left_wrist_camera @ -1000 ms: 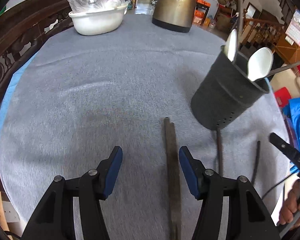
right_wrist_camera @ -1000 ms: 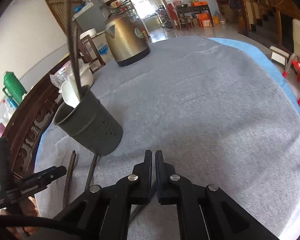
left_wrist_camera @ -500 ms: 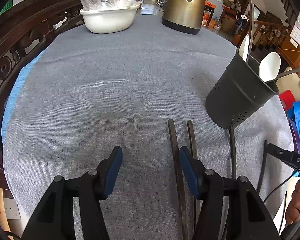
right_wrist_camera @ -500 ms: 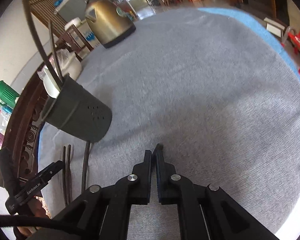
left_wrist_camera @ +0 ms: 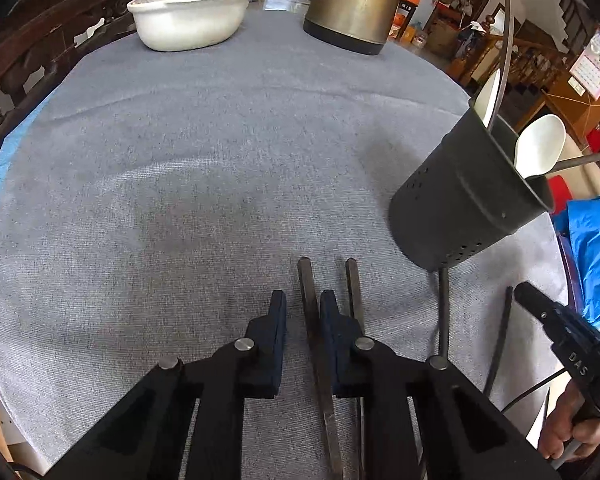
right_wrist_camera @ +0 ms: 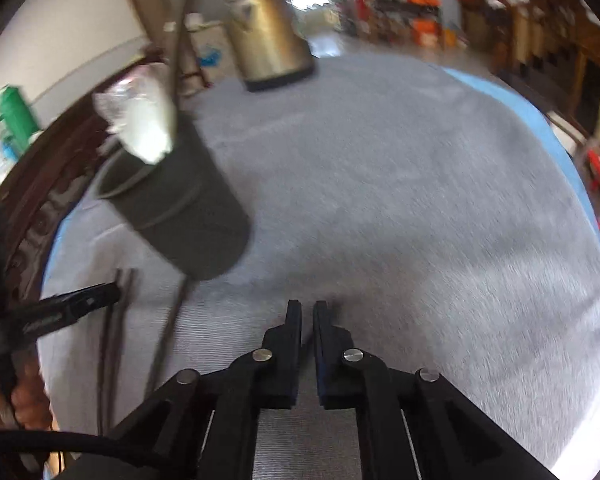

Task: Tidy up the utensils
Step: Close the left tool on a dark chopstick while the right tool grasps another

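Chopstick (left_wrist_camera: 314, 332) between closing left gripper (left_wrist_camera: 302, 312), lower end hidden | right gripper (right_wrist_camera: 307, 320) together, empty, blurred

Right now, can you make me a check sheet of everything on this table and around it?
Surface: round table under a grey woven cloth, blue layer at its edge.
Job's things: dark metal perforated utensil holder with white plastic spoons; two flat dark chopsticks and two thin dark rods lying on the cloth.
Clutter: brass-coloured electric kettle; white basin with a clear plastic bag.
Grippers: left gripper jaws closing, one flat chopstick between them; right gripper shut, nothing held.
Cables: thin black cable near the person's hand.
Surroundings: carved dark wooden chair, furnished room.
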`<state>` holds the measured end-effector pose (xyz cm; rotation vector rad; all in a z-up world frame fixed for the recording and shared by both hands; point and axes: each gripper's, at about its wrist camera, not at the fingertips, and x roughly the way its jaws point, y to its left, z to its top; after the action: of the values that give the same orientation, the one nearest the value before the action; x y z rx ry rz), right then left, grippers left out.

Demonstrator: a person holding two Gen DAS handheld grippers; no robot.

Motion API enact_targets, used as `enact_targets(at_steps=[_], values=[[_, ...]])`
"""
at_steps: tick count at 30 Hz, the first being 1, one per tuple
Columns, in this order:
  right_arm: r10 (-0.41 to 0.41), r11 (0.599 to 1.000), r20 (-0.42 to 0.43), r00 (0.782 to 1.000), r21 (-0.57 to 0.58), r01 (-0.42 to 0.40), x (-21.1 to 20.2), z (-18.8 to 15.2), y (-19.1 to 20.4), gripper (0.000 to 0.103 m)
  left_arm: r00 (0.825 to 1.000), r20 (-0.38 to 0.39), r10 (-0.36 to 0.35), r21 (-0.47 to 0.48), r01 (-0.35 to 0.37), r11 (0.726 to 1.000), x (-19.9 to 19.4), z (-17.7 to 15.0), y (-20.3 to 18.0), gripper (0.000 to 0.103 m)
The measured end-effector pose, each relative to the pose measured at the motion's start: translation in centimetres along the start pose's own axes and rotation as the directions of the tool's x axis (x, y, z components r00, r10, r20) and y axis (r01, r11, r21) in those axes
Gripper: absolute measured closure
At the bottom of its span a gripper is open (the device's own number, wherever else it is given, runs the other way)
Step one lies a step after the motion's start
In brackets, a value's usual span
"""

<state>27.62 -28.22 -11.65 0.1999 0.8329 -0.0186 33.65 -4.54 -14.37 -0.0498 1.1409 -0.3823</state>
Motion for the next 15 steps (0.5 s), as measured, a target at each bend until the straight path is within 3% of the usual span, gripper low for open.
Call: enact_targets(at_steps=[3,6,12,15], values=[[0.054,0.998,0.037,0.998,-0.04,-0.053,0.0,0.1,0.2,0.097,1.0,0.003,0.003,-0.001,-0.003,1.0,0.0,-0.1,0.2,0.085],[0.058,0.997,0.025,0.998,-0.045,-0.057,0.5,0.3,-0.1,0.096,1.0,-0.003,0.002,-0.02,-0.002,1.0,-0.3,-0.1,0.5,0.085],[0.191,0.97,-0.082,0.978,0.17,-0.175,1.0,1.0,-2.9,0.094,1.0,-0.009,0.002,-0.009,-0.002,1.0,0.0,0.7,0.3,0.083],[0.203,0.944,-0.087,0.975,0.284,-0.171,0.7,1.0,-5.0,0.083,1.0,0.001,0.01,0.009,-0.01,1.0,0.5,0.7,-0.2,0.083]])
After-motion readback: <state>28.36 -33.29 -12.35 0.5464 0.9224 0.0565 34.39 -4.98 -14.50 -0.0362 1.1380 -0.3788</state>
